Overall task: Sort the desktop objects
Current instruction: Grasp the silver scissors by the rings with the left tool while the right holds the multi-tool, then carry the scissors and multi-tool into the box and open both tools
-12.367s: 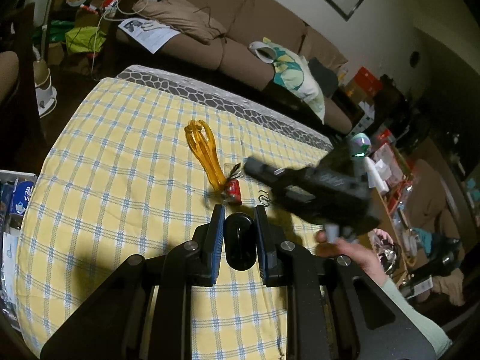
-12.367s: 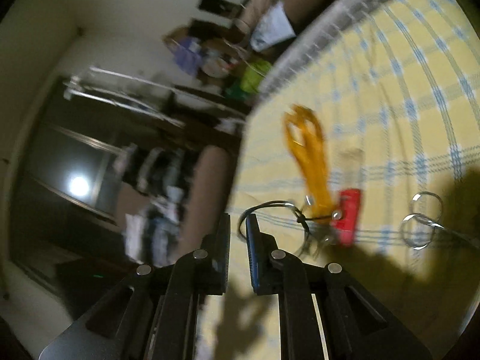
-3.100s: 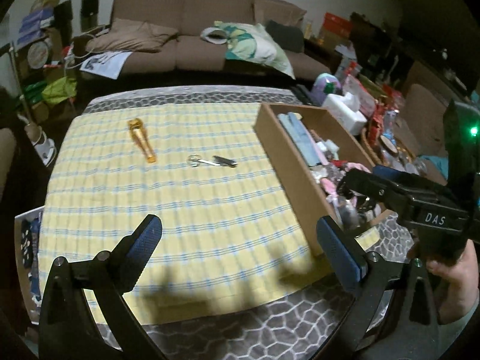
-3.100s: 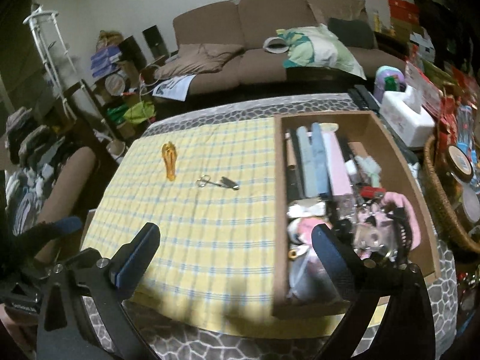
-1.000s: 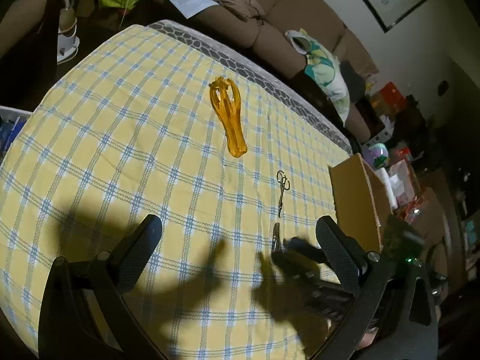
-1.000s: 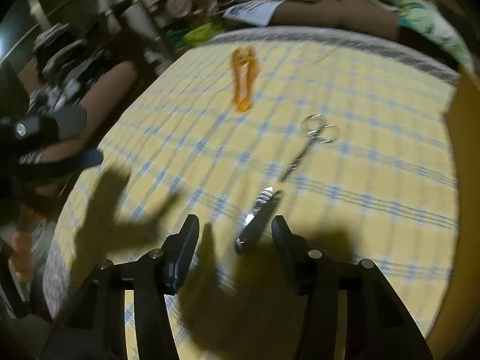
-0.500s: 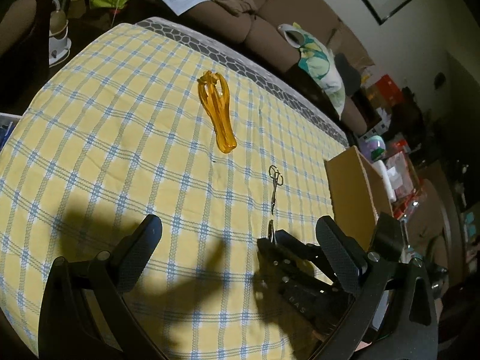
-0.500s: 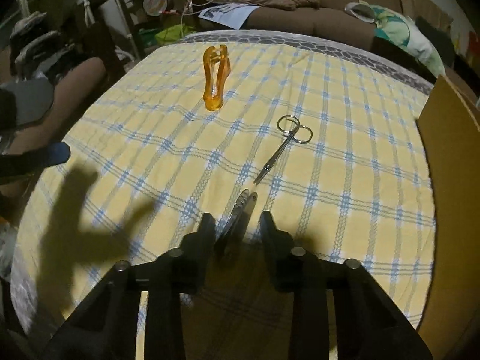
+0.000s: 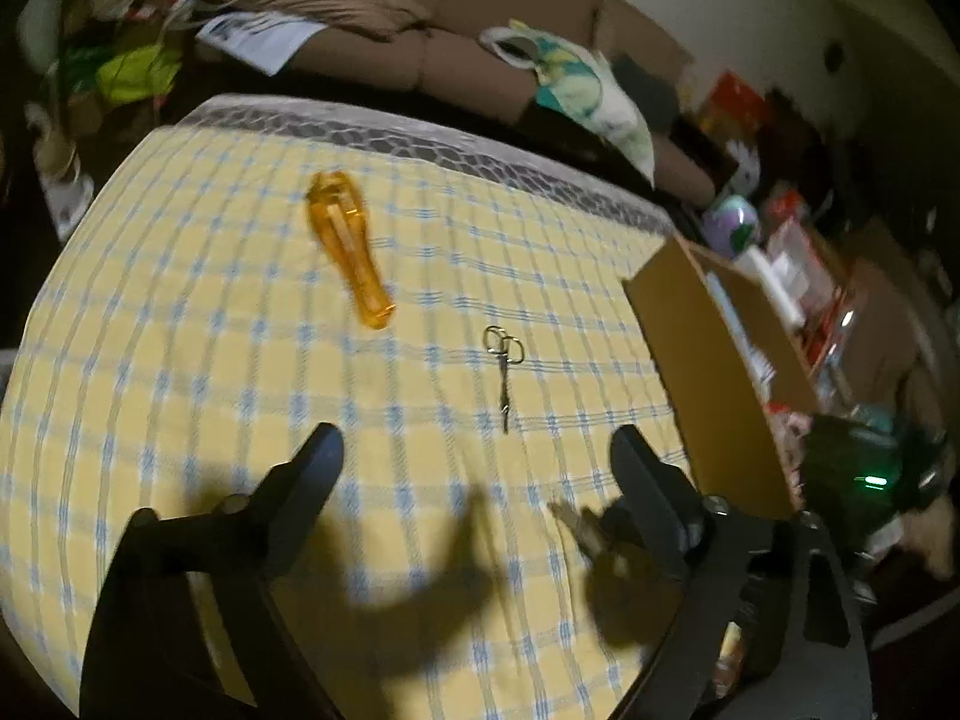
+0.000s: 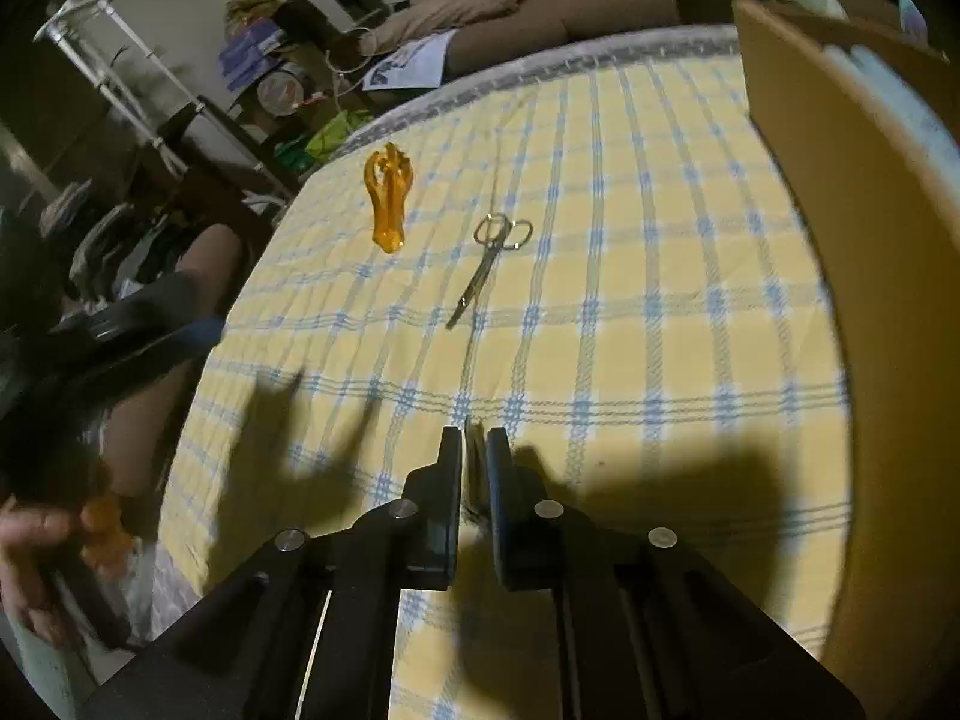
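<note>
The right tool (image 10: 474, 450) grips a small metal clipper (image 10: 473, 438), while the left tool (image 9: 474, 462), its jaws just narrowing, hovers released over the checked desk (image 9: 180, 330), where small scissors (image 9: 504, 363) lie mid-desk beside an orange clip (image 9: 348, 255).

You have three loose items to count on the yellow checked cloth (image 9: 180, 312). One orange clip (image 9: 348, 252) lies at about eleven o'clock from the cloth's middle. One pair of small scissors (image 9: 504, 372) lies near the middle, at about four o'clock from the clip. One nail clipper (image 10: 474, 450) sits pinched in your right-hand tool, at six o'clock in the right wrist view. You have one cardboard box (image 9: 708, 372) at three o'clock; its contents are too blurred to count. Beyond the table at twelve o'clock you have one brown sofa (image 9: 456, 6).
</note>
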